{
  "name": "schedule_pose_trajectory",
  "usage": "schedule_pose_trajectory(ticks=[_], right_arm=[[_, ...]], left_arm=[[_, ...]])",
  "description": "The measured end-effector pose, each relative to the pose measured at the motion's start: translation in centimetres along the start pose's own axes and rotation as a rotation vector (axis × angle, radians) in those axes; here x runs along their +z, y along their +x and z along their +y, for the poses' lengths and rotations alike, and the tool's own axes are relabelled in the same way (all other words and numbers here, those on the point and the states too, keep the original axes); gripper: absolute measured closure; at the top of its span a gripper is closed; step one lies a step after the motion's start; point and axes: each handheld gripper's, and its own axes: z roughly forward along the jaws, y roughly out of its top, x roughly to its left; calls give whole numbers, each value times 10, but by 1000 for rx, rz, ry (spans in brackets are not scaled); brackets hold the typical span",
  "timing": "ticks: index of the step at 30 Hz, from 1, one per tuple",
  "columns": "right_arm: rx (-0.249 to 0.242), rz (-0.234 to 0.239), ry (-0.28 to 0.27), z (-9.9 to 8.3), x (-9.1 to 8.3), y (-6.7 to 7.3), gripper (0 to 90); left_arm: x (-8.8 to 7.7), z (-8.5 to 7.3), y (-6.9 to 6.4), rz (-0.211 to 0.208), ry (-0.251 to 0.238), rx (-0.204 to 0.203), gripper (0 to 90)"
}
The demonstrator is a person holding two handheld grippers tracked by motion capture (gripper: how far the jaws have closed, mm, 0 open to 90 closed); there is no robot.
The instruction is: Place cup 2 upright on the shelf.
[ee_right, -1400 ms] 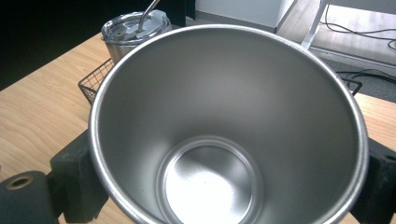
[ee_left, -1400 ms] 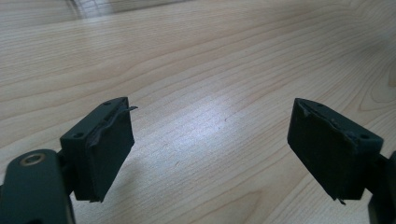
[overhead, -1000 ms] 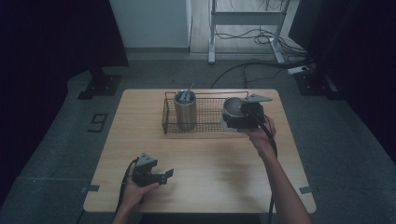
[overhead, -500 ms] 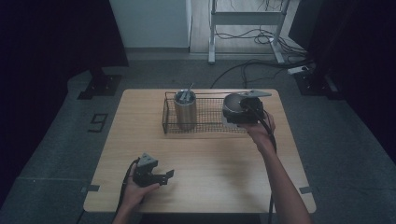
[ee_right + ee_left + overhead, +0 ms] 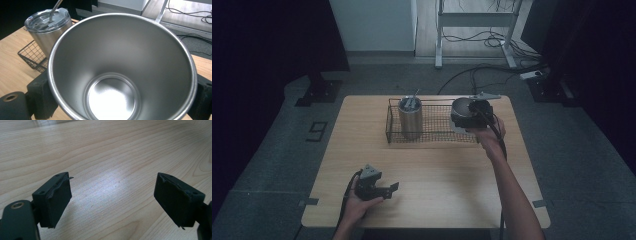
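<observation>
Light wooden table (image 5: 437,165): wire basket (image 5: 432,125) at twelve o'clock, left gripper (image 5: 384,190) resting at seven

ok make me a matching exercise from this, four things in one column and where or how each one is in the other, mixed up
Things
1. lidded tumbler
2. open steel cup
3. left gripper
4. wire basket

Places or states
A. open, low over bare wood at the near edge of the table
B. lies along the far side of the table
C. stands upright at the basket's left end, a straw through its lid
D. clamped between the jaws of the right gripper, at the basket's right end

Pairs: 1-C, 2-D, 3-A, 4-B
</observation>
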Motion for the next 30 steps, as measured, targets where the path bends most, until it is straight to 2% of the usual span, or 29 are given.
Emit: schedule_pose_trajectory(ticks=[30], right_arm=[[7, -16, 37, 6, 32, -18, 75]], left_arm=[[1, -1, -1, -2, 12, 6, 146]])
